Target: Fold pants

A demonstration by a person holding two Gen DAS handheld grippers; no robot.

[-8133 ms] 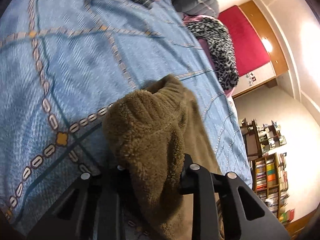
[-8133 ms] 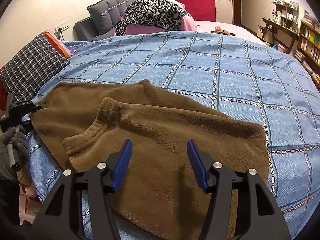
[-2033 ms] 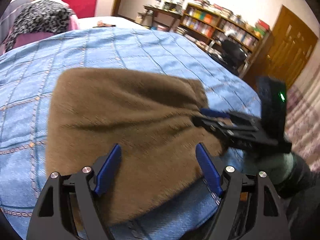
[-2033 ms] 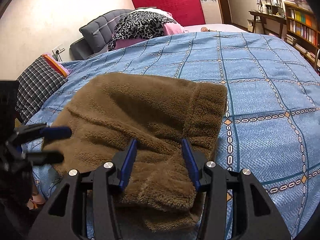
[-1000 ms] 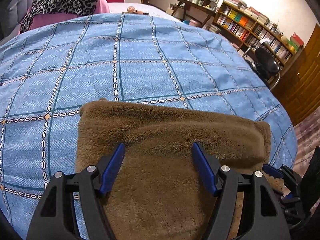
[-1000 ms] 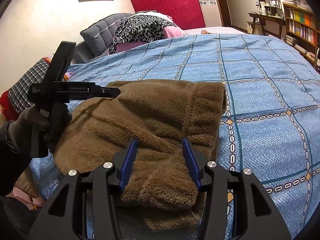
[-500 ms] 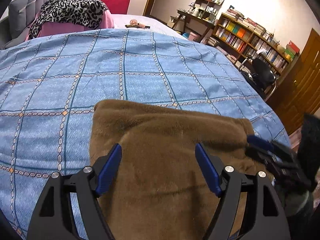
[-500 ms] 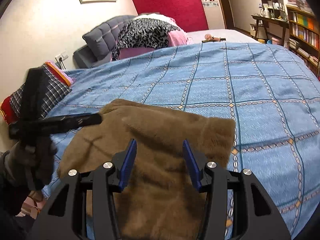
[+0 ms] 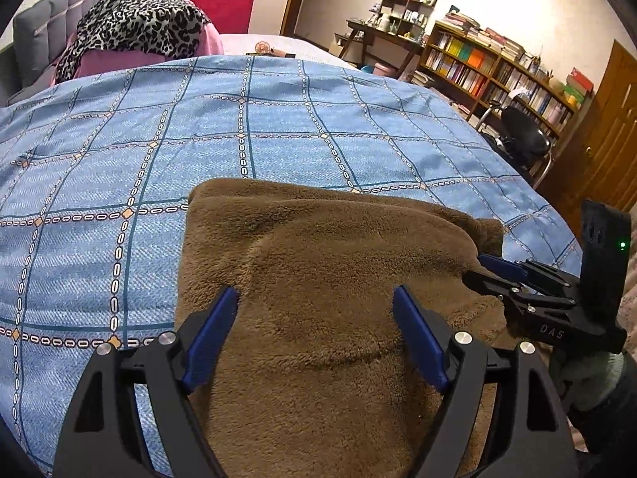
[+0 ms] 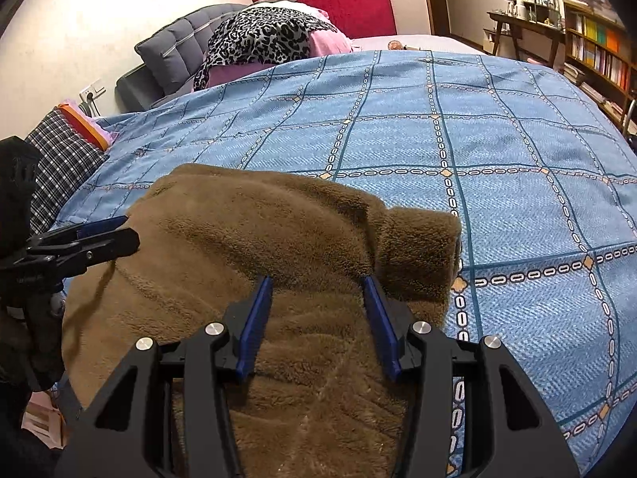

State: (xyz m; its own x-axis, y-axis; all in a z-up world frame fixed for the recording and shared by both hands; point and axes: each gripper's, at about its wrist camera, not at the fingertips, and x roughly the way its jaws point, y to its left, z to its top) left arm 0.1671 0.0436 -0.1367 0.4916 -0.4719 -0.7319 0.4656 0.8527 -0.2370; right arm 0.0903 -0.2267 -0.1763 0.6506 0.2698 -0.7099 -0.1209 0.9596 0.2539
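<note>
The brown fleece pants (image 9: 318, 247) lie folded on the blue chain-patterned bedspread (image 9: 239, 119). My left gripper (image 9: 314, 318) hovers over their near part, its jaws opening, and the pads touch no cloth. In the right wrist view the pants (image 10: 239, 239) end in a rolled thick edge at the right. My right gripper (image 10: 318, 310) hangs just over them with its blue pads apart, and I see no fleece pinched. Each gripper shows in the other's view: the right gripper (image 9: 477, 271) at the pants' right edge, the left gripper (image 10: 119, 235) at their left edge in a gloved hand (image 10: 36, 318).
A leopard-print blanket (image 9: 135, 28) on pink pillows lies at the head of the bed by a grey headboard (image 10: 175, 51). A plaid pillow (image 10: 59, 159) sits at the left bed edge. Bookshelves (image 9: 497, 67), an office chair (image 9: 525, 139) and a wooden door stand beyond the right side.
The left gripper's jaws have spread wider, and it has come down to the pants' left edge. The right gripper has drawn back; the bunch of fleece between its pads is gone.
</note>
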